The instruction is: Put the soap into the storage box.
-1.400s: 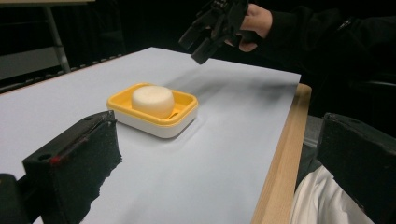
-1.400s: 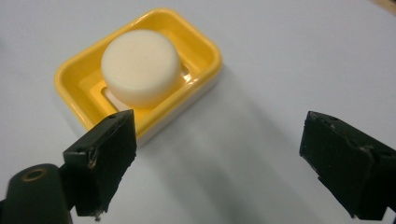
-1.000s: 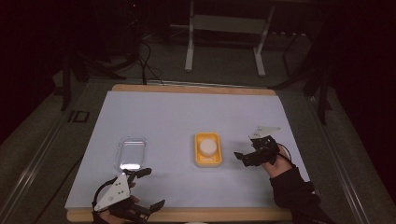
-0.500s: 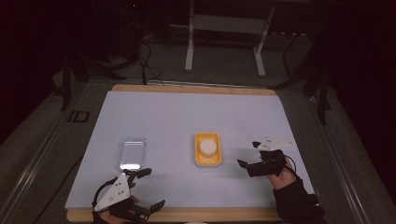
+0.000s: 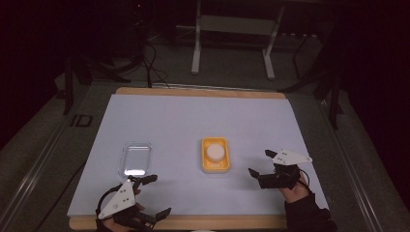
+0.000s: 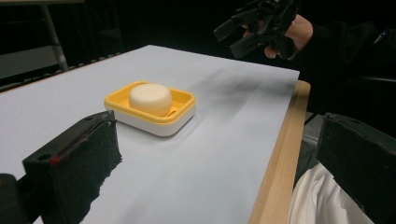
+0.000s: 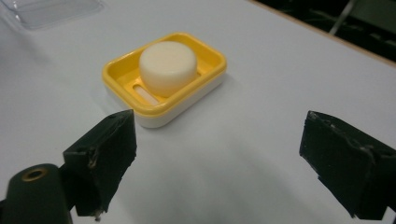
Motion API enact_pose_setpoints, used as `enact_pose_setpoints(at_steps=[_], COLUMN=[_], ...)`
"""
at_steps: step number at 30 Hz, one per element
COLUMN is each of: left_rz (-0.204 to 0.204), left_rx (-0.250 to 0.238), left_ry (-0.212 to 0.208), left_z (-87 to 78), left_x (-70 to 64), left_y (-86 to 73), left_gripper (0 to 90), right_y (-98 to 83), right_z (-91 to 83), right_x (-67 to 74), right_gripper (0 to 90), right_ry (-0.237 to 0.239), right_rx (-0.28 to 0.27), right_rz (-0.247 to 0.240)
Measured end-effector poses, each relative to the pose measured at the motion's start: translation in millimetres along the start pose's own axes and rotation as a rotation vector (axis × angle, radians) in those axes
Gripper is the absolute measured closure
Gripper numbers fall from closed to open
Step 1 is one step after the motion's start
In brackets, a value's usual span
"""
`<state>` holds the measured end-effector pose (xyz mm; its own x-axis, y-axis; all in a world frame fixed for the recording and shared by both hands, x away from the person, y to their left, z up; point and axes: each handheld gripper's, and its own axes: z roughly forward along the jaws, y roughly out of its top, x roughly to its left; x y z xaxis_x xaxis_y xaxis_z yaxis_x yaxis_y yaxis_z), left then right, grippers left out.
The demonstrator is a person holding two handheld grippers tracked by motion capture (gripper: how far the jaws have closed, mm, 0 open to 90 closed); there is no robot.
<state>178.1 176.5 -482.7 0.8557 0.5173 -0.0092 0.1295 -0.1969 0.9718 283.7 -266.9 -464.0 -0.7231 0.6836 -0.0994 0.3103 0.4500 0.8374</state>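
Right claw (image 5: 264, 164) released, left claw (image 5: 155, 195) released too; risks nudging shallow yellow plastic soap dish (image 7: 164, 79) sideways and tipping round white soap bar (image 7: 168, 67) out

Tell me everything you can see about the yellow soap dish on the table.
The yellow soap dish is a rounded rectangle that looks like plastic: a yellow inner tray with a drain slot, seated in a white base. It sits flat near the middle of the white table, right of a clear lid. A round white soap rests inside it. Neither tongs touch it; both are open and apart from it.
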Motion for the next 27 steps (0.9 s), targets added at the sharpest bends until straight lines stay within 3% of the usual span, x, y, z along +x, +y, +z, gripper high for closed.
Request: enact_pose_setpoints(at_steps=[2,12,16,27], left_rz=[0.000,0.003,0.005,0.003], left_rx=[-0.001,0.001,0.007,0.006], left_ry=[0.000,0.000,-0.001,-0.004], left_z=[-0.2,-0.1,0.5,0.3], left_x=[-0.2,-0.9,-1.0,-1.3], left_y=[0.1,0.2,0.1,0.1], left_gripper=[0.1,0.1,0.1,0.1], right_y=[-3.7,-10.0,-11.3,-11.5], right_z=[-3.9,-6.9,-9.3,-7.2], right_x=[3.3,6.6,2.9,-0.4], right_gripper=[10.9,10.9,13.2,13.6], right_ry=[-0.018,-0.070,-0.095,-0.086], right_rx=[-0.042,-0.010,-0.024,-0.019], right_rz=[-0.010,-0.009,0.007,0.021])
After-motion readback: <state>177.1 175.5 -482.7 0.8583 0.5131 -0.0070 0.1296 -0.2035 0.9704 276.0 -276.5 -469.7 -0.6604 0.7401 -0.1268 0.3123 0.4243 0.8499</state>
